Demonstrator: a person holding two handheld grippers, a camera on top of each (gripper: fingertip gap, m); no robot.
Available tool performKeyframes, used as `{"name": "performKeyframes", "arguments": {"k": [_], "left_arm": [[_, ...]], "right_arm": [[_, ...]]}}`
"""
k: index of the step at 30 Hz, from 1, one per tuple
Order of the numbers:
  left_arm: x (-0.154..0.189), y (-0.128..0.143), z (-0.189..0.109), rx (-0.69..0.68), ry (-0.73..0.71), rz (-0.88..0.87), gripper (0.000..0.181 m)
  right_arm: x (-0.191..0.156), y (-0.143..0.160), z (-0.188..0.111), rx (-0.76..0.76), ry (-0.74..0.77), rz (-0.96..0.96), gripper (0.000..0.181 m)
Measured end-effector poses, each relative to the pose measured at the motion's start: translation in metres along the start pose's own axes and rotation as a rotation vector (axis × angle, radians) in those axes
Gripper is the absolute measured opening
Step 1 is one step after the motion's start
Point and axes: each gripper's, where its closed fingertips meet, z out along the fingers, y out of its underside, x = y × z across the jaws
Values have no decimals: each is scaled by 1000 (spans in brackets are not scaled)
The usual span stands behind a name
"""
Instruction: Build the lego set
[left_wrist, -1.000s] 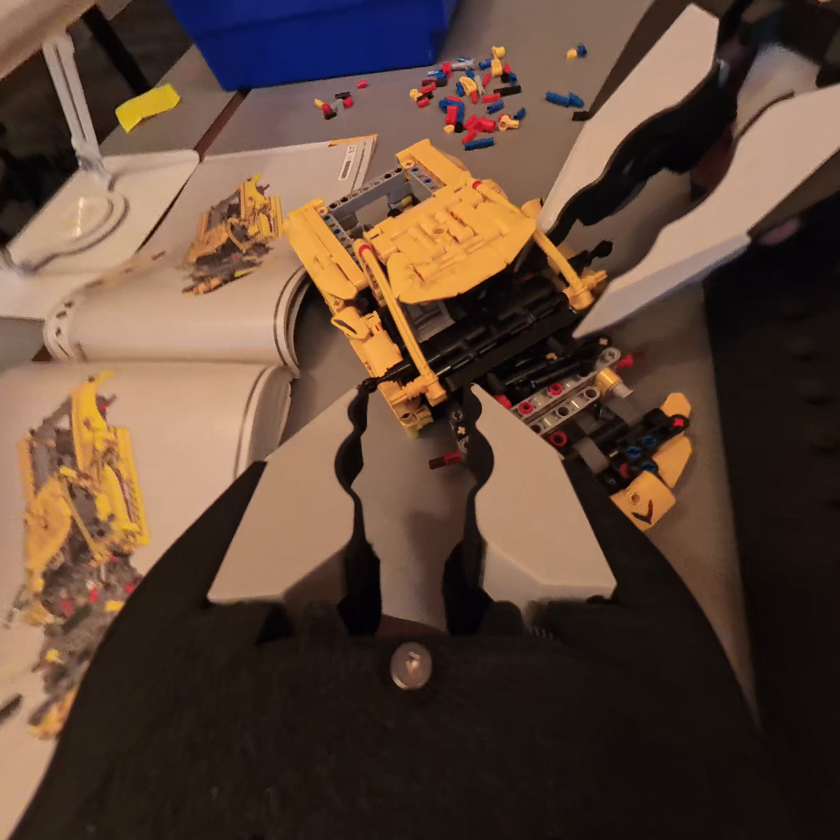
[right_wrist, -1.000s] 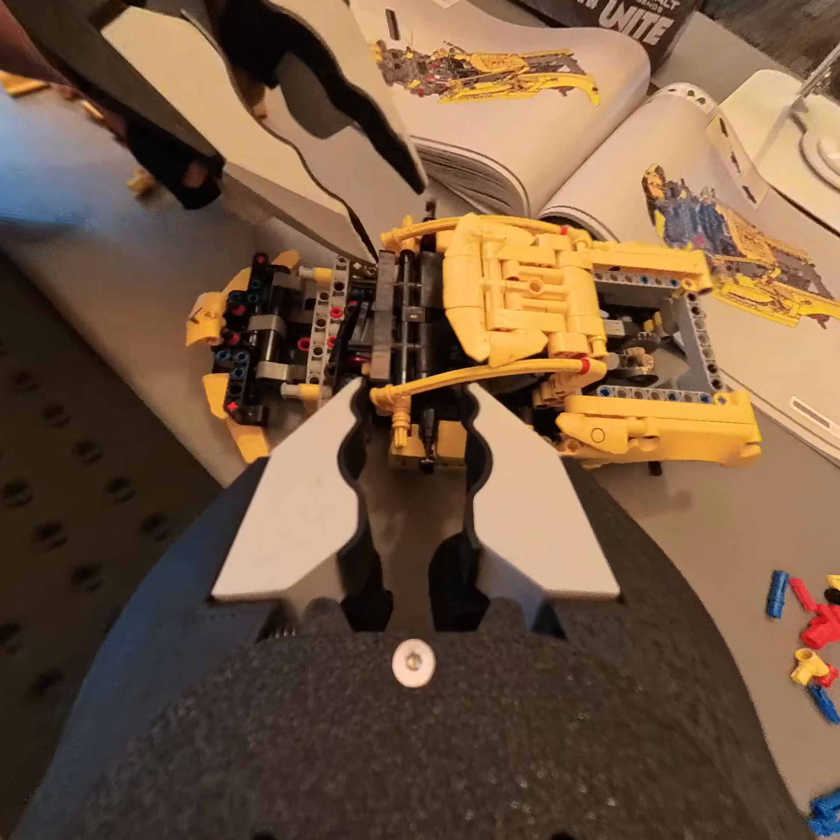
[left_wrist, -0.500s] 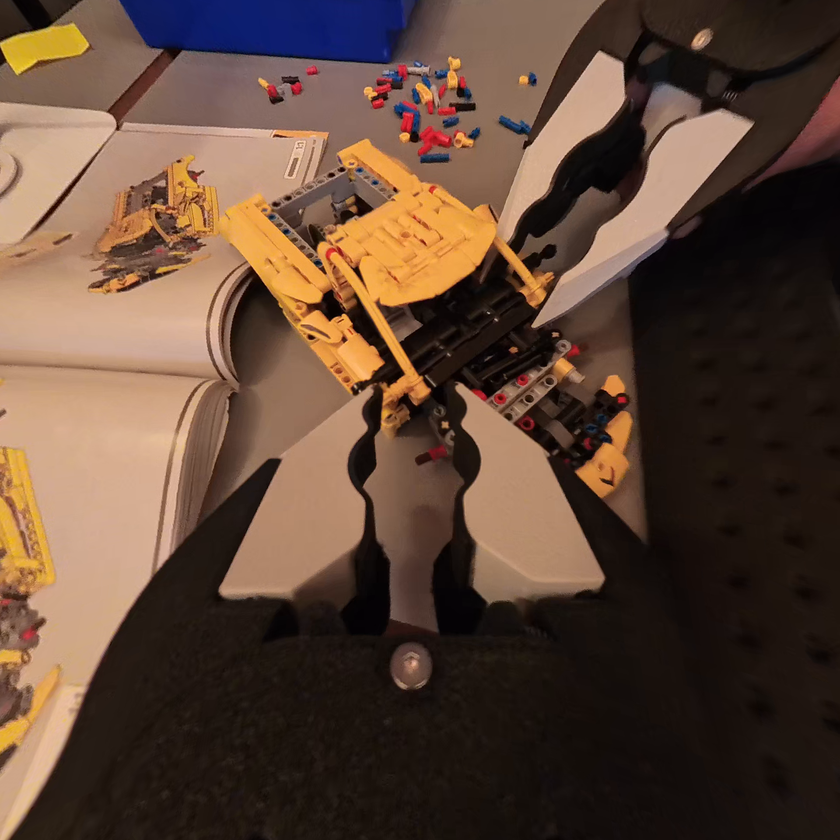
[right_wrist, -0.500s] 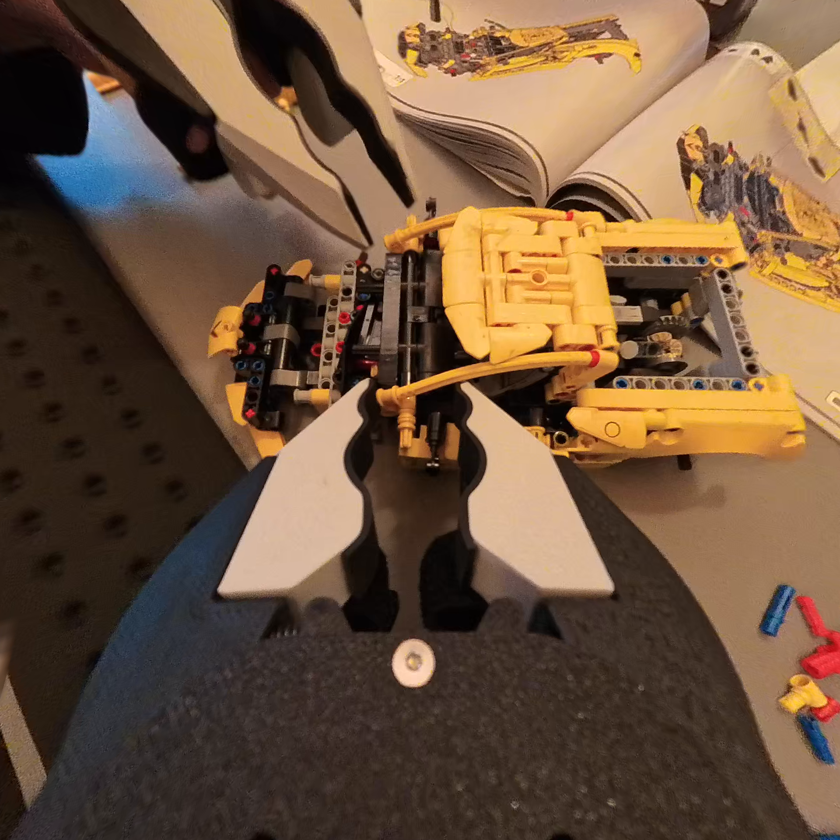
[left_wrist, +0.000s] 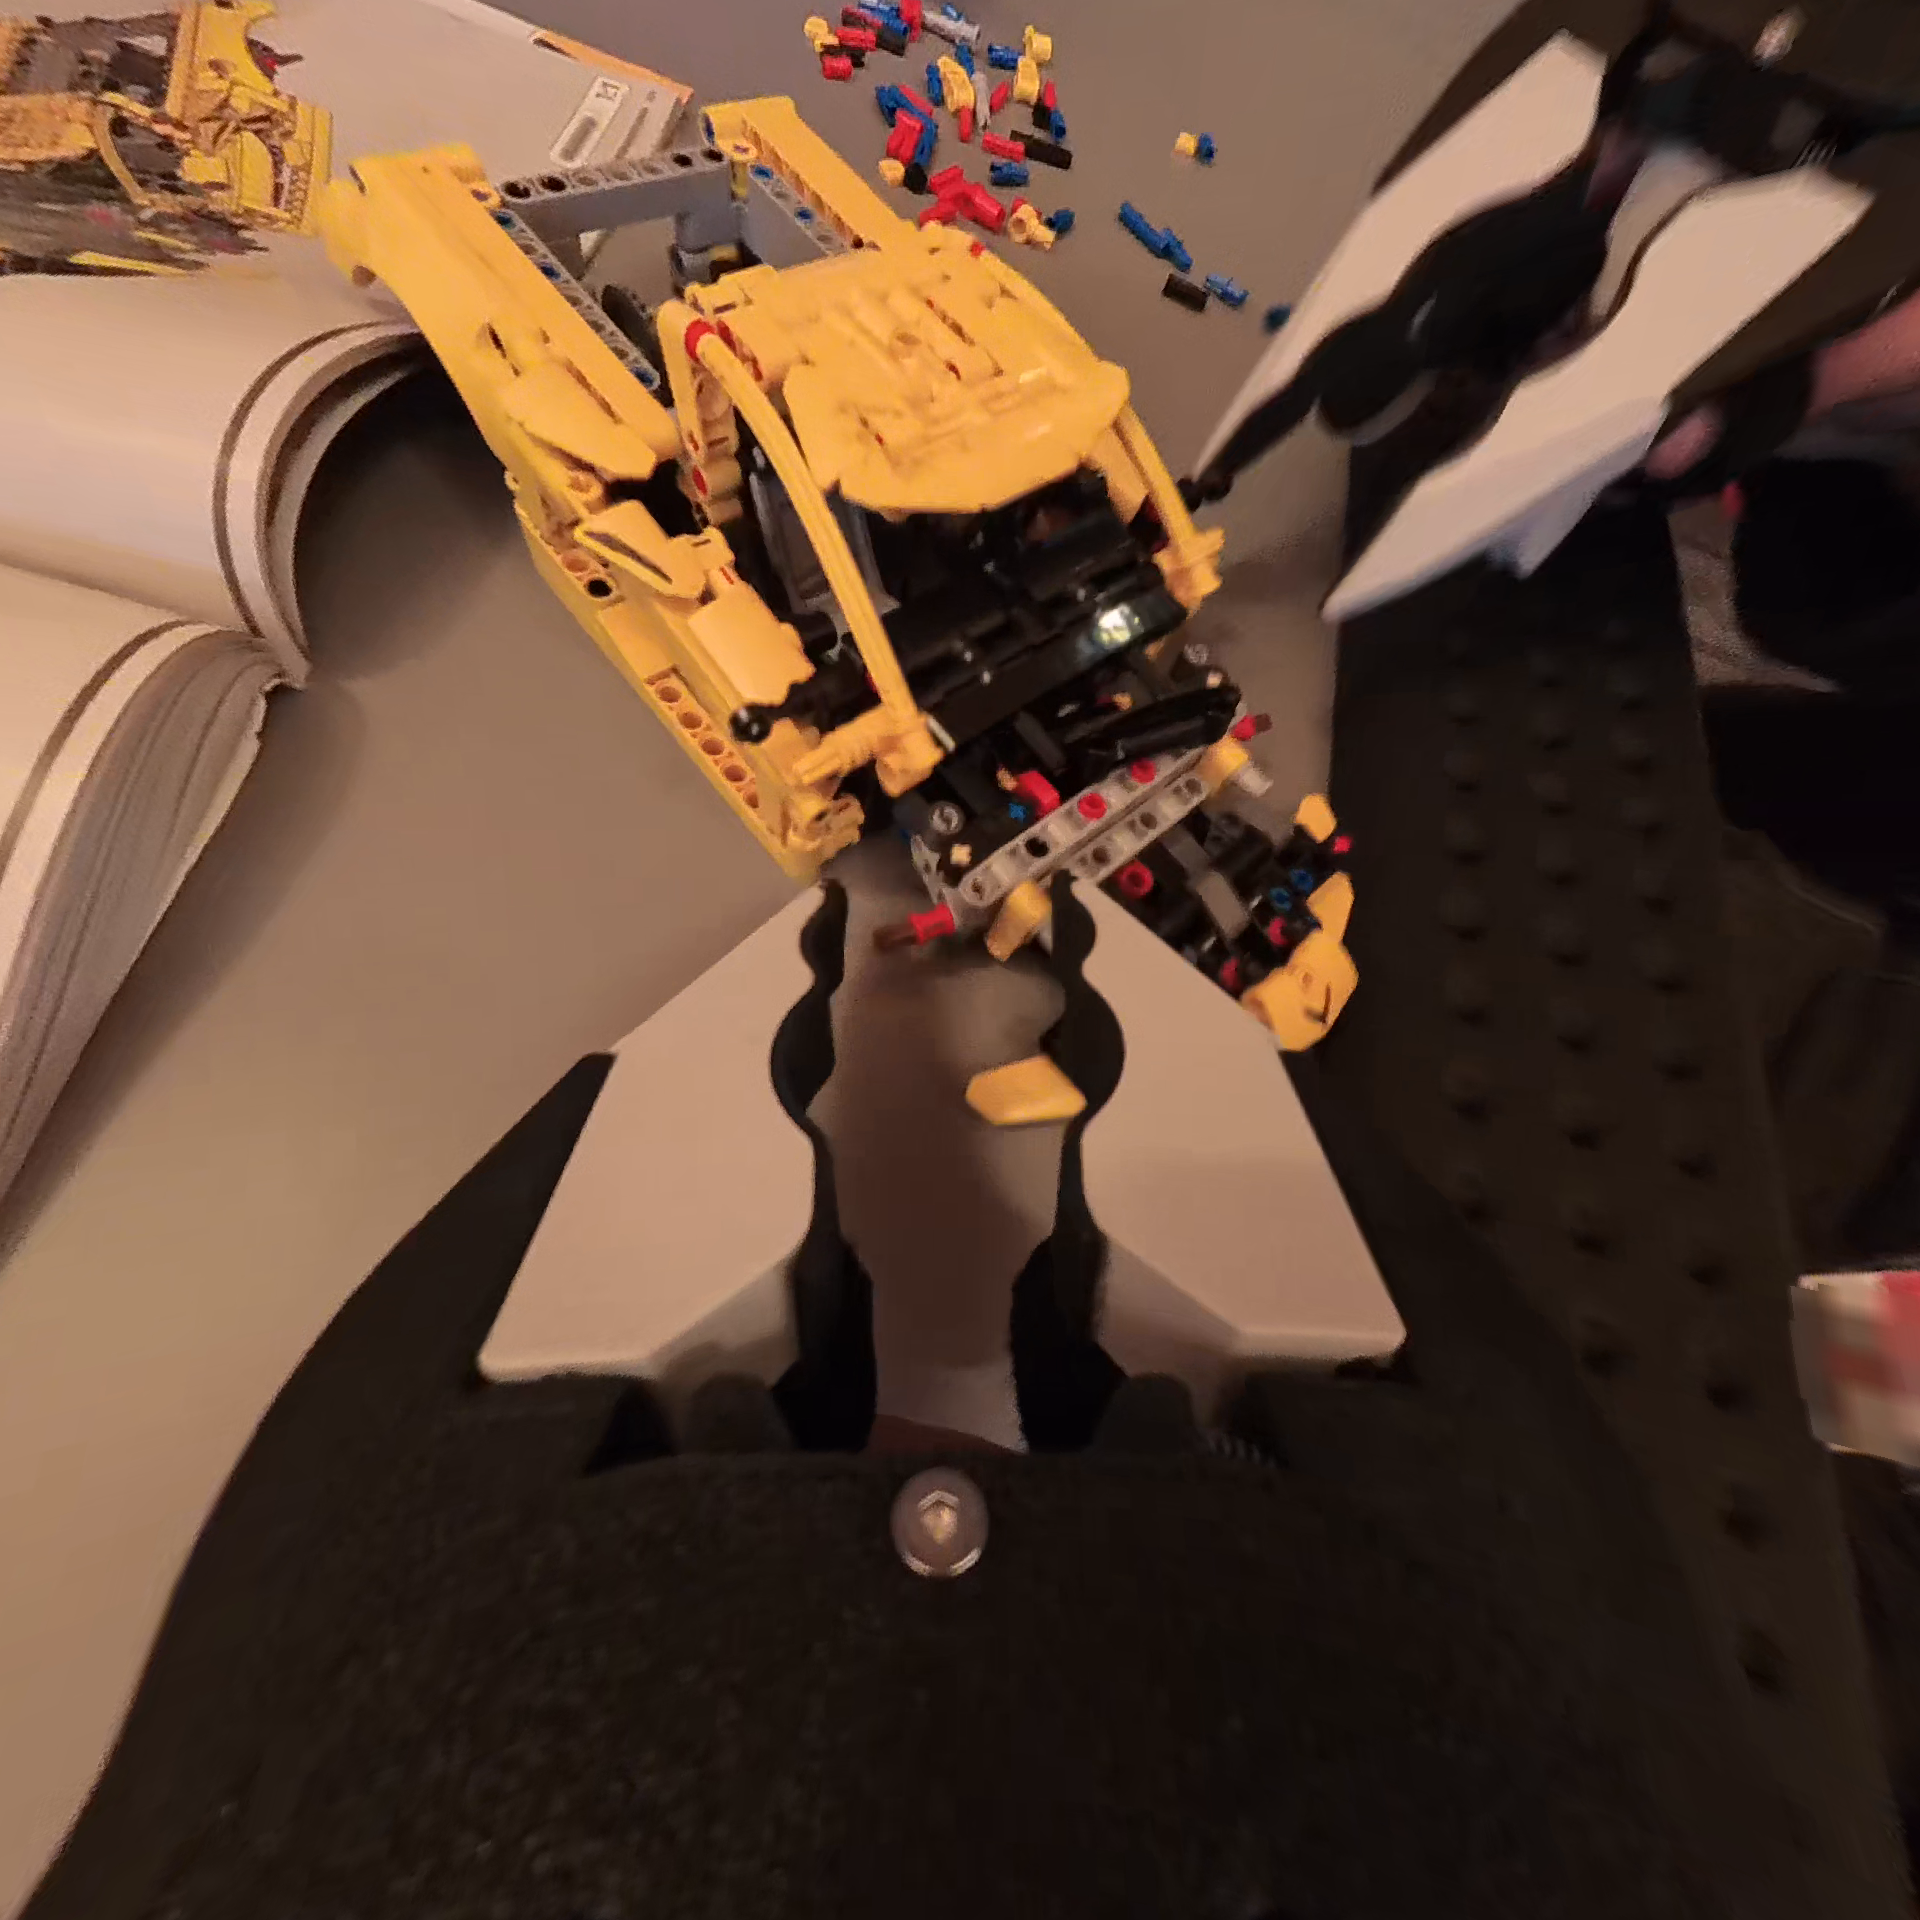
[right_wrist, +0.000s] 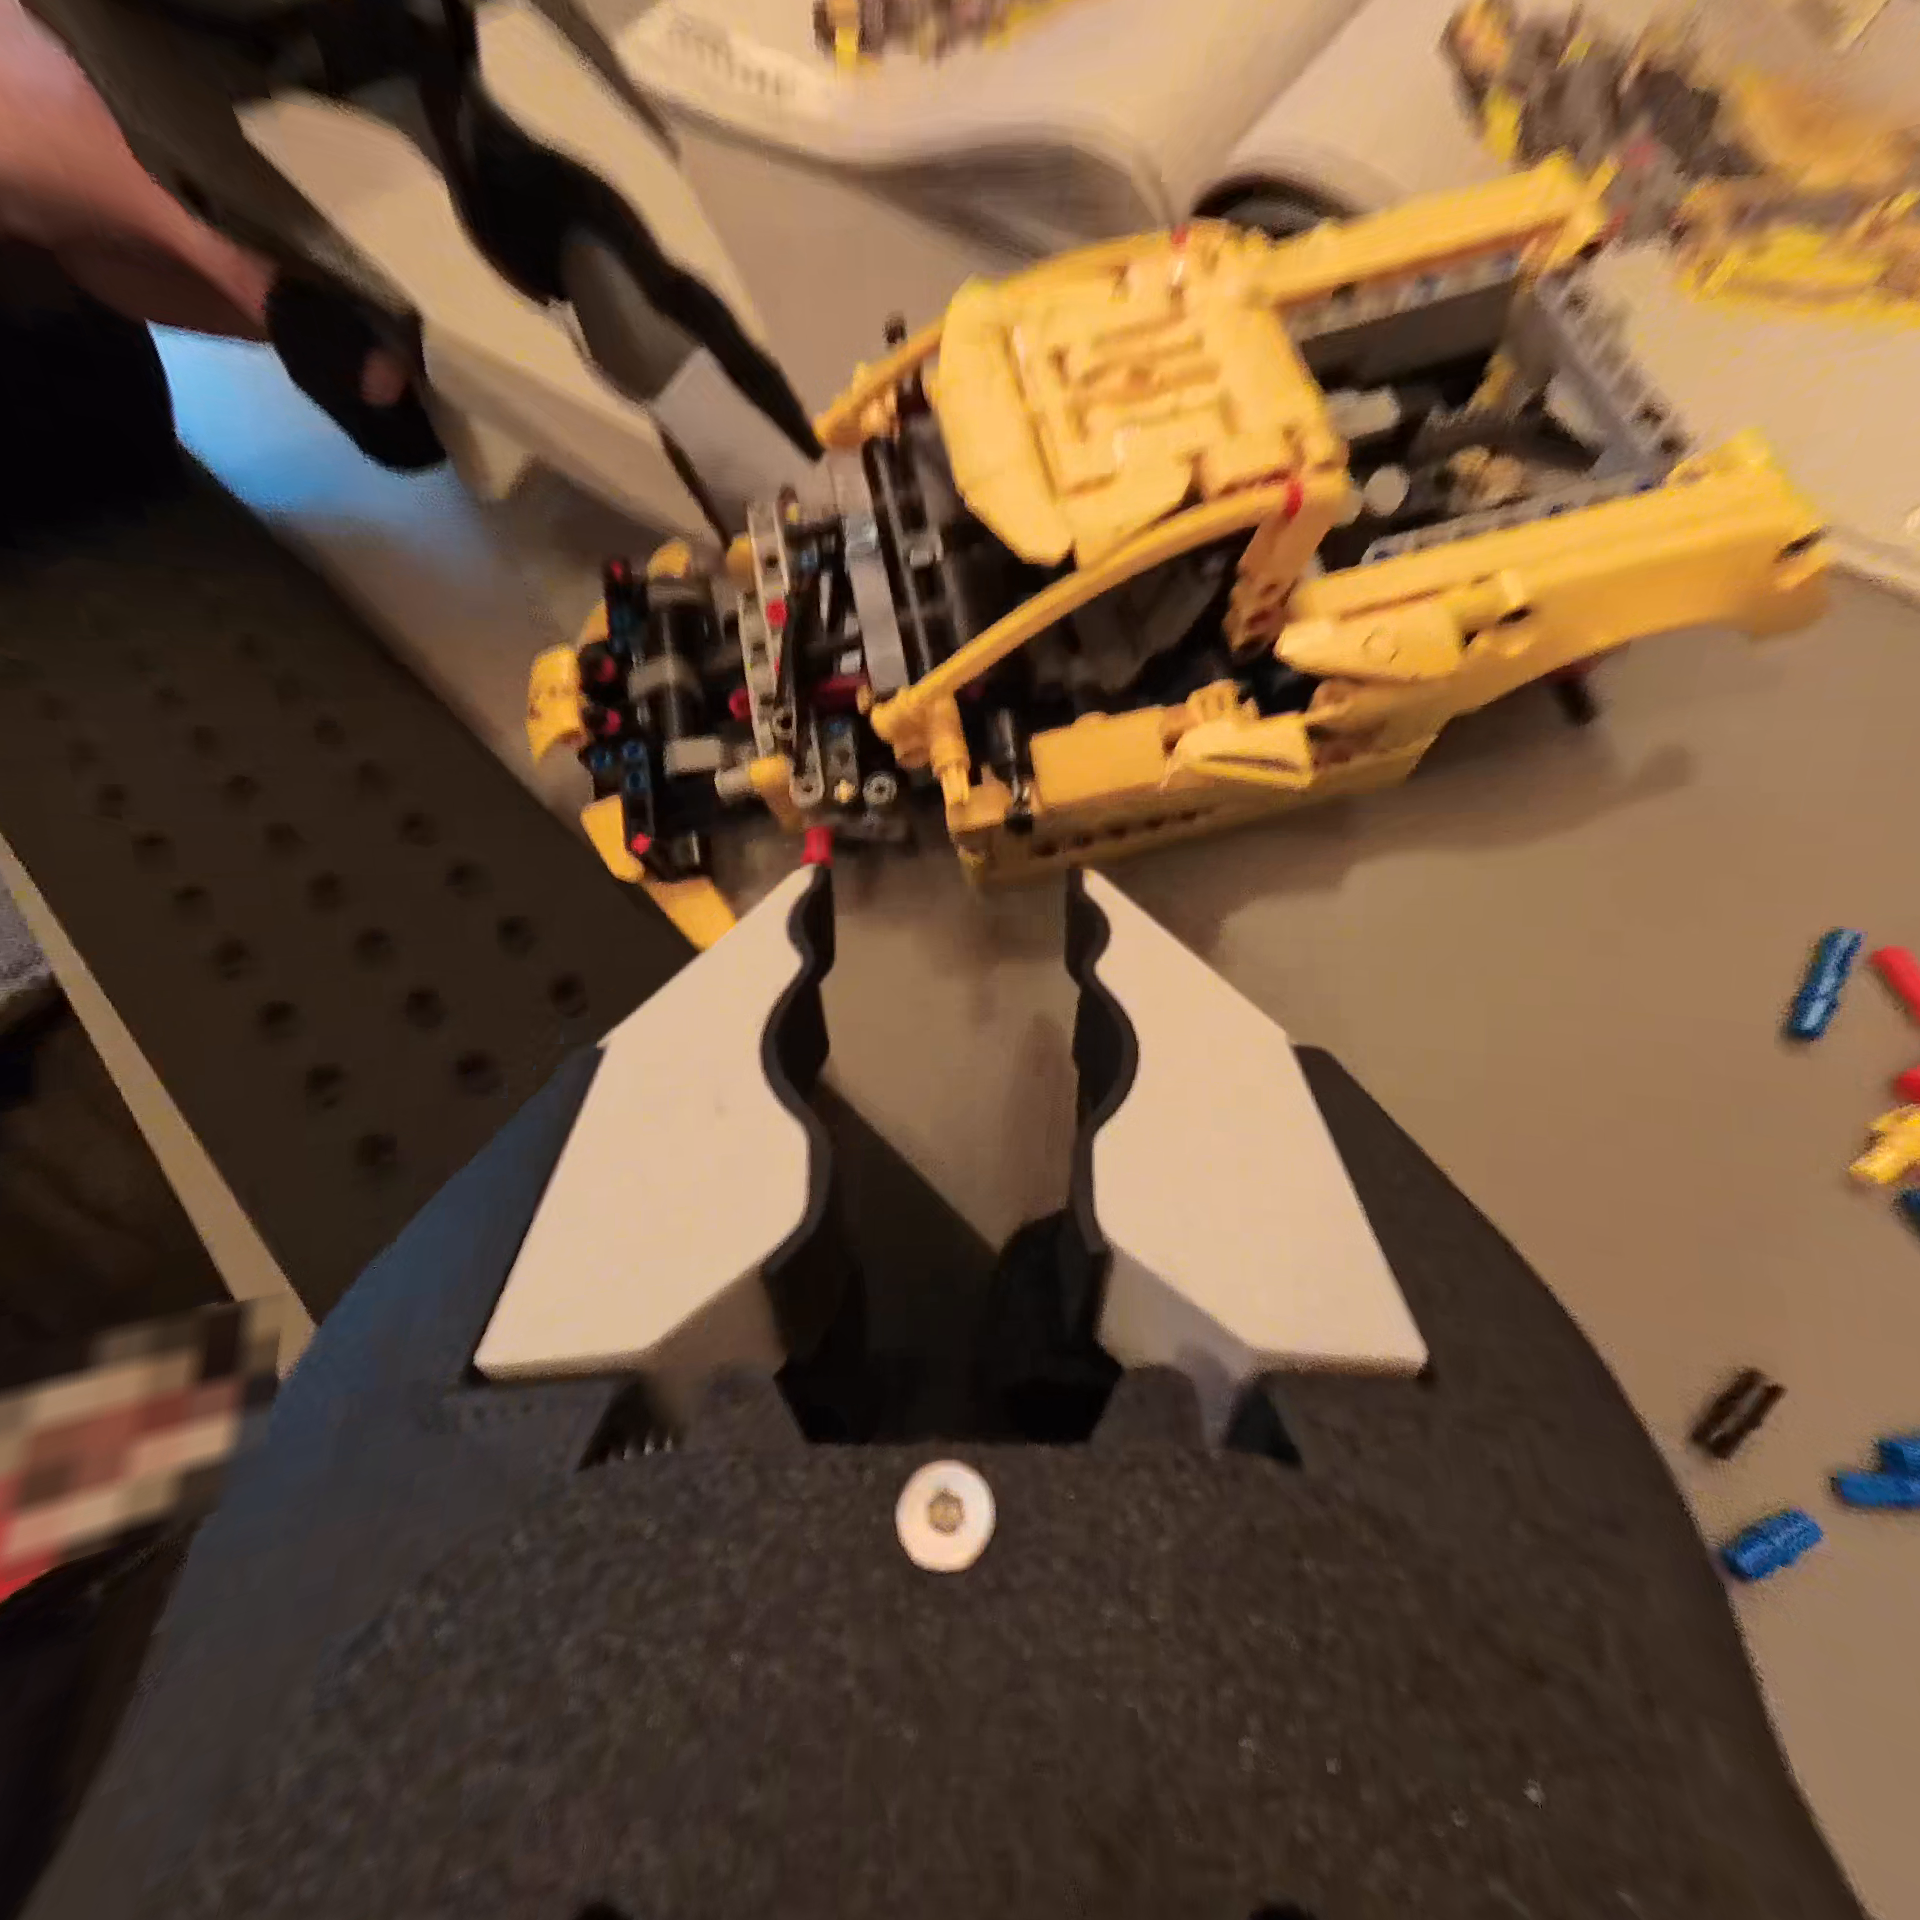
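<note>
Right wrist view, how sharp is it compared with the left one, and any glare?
Right wrist view: motion-smeared throughout, lego model and instruction book soft, loose pieces streaked. Left wrist view: model fairly crisp, one bright glint on its black centre, far right tool blurred. Both warm and dim, with wide-angle bending.

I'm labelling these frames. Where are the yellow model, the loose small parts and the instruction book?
yellow model (left_wrist: 935, 384), left wrist view, roof panel.
loose small parts (left_wrist: 956, 114), left wrist view, pile's middle.
instruction book (left_wrist: 114, 416), left wrist view, open page.

Both wrist views face the lego model (left_wrist: 831, 540) closely from opposite sides.
</note>
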Motion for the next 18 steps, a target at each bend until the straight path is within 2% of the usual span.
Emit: {"name": "performKeyframes", "arguments": {"k": [2,6,9,12,15,18], "left_arm": [[8,-6,7,0,52,-31,39],[12,0,20,-73,30,7,33],[16,2,19,-74,20,-11,32],[16,1,12,-63,21,-21,32],[3,-20,-2,50,2,-71,32],[-4,-35,-5,124,36,-133,41]], "right_arm": [[-4,8,5,-56,-7,-20,41],[2,-1,14,-44,40,-47,39],[13,-2,15,-42,95,-55,22],[13,-2,9,-24,70,-22,31],[20,-4,3,11,75,4,40],[28,-2,8,-8,59,104,72]]}}
